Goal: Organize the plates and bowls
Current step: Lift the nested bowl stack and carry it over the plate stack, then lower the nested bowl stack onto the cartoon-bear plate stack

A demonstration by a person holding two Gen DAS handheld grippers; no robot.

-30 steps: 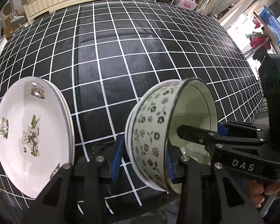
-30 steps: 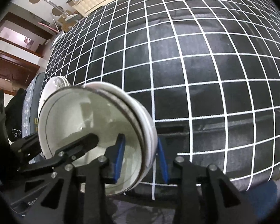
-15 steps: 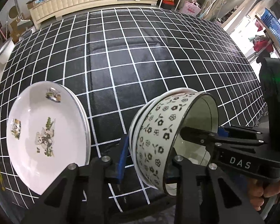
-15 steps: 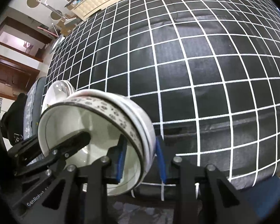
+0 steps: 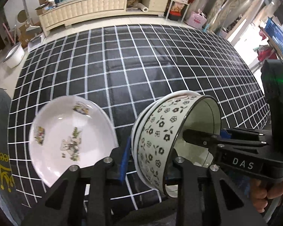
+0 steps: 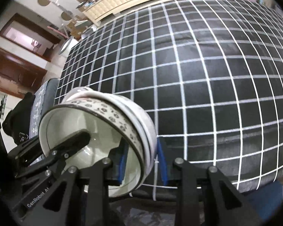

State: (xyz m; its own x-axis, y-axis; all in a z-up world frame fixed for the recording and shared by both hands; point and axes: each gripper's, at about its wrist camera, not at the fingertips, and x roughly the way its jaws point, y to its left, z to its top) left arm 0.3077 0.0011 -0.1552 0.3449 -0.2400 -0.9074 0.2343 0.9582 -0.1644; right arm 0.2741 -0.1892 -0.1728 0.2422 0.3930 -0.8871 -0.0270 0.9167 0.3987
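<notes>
The stacked bowls (image 5: pixel 160 143) hang tipped on their side above the near edge of the checked table (image 5: pixel 134 71), mouths facing right. Both the left hand-held gripper (image 5: pixel 147 162) and right hand-held gripper (image 6: pixel 141 162) clench the stack's rims. Left of the stack lies the plate (image 5: pixel 66 137), nothing between.

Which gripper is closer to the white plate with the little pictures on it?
Left. The left gripper sits right beside the plate; the right gripper grips the bowls' far side.
</notes>
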